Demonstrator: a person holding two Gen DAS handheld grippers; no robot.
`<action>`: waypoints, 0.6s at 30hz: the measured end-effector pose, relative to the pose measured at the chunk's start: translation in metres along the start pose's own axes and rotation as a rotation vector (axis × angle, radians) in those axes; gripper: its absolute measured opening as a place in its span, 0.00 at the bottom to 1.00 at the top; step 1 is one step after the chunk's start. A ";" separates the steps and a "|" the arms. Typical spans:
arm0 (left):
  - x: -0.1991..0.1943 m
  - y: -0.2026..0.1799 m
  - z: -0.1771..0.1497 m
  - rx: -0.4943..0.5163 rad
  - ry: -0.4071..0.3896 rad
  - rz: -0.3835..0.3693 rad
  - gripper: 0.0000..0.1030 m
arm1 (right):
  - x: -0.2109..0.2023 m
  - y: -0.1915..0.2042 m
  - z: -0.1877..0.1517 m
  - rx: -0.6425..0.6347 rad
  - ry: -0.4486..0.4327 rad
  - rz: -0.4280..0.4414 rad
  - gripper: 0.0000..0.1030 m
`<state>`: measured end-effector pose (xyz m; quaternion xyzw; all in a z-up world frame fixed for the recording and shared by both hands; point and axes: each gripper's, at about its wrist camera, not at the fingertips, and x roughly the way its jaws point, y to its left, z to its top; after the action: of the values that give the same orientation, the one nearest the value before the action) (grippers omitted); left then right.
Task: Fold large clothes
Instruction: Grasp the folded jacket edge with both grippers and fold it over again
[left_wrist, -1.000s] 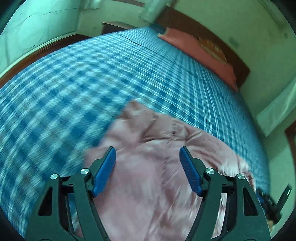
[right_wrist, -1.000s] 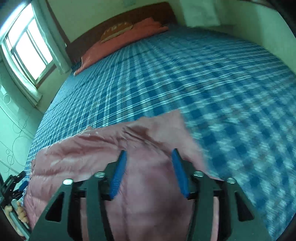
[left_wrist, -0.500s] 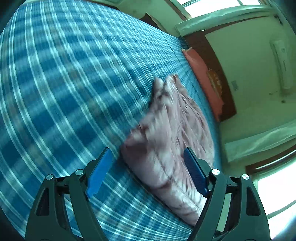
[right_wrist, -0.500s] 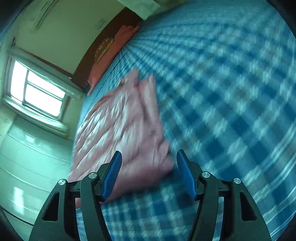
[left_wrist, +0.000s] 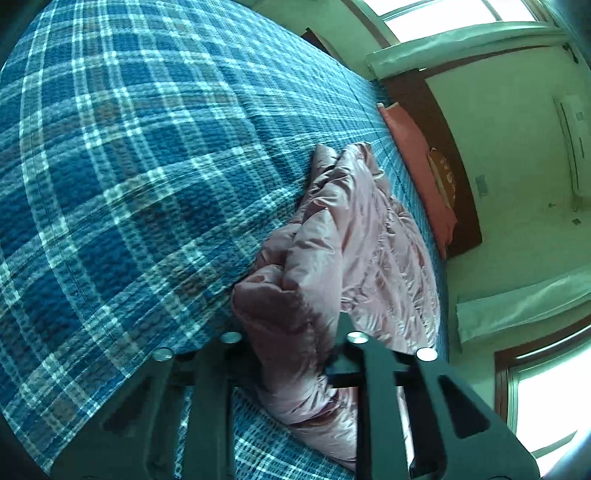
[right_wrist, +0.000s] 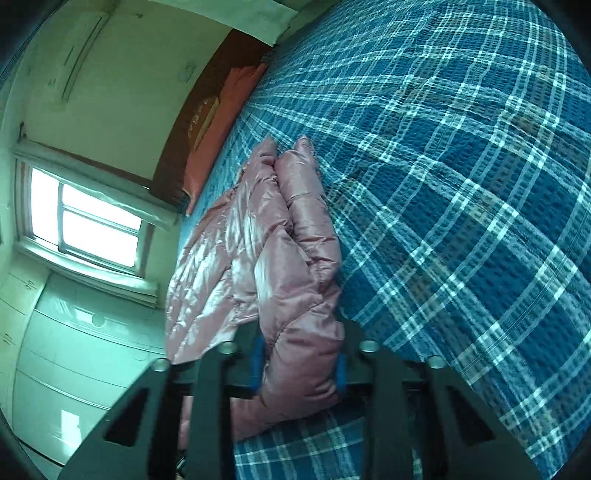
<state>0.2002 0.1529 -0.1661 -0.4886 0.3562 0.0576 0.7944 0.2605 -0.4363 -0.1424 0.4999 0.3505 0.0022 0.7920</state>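
A shiny pink quilted puffer jacket (left_wrist: 362, 236) lies on the blue plaid bed (left_wrist: 122, 177), partly folded with its sleeves laid along it. My left gripper (left_wrist: 291, 343) is shut on a thick bunch of the jacket at its near edge; its pads are hidden in the fabric. In the right wrist view the same jacket (right_wrist: 258, 240) stretches away from me, and my right gripper (right_wrist: 299, 365) is shut on its other near corner, blue pads pressing each side of the padded fabric. Both grippers sit low at the bedspread (right_wrist: 461, 206).
Orange pillows (left_wrist: 417, 162) and a dark wooden headboard (left_wrist: 450, 177) are at the far end of the bed. Windows (right_wrist: 88, 221) and white drawers (right_wrist: 74, 350) line the wall beside the bed. Plaid bedspread spreads wide beside the jacket.
Both grippers were open above the jacket a second ago. They dropped to its near edge, tilted sideways, and closed on the fabric.
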 end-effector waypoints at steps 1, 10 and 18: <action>-0.004 -0.004 0.001 0.019 -0.007 -0.001 0.13 | -0.003 0.003 -0.001 -0.011 -0.007 0.006 0.17; -0.053 -0.006 0.001 0.075 -0.008 -0.032 0.11 | -0.061 -0.009 -0.027 -0.032 0.004 0.025 0.15; -0.119 0.050 -0.030 0.057 0.027 -0.038 0.11 | -0.111 -0.035 -0.071 -0.025 0.054 0.019 0.15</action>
<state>0.0753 0.1843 -0.1369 -0.4729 0.3591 0.0258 0.8042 0.1254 -0.4372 -0.1274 0.4929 0.3672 0.0277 0.7883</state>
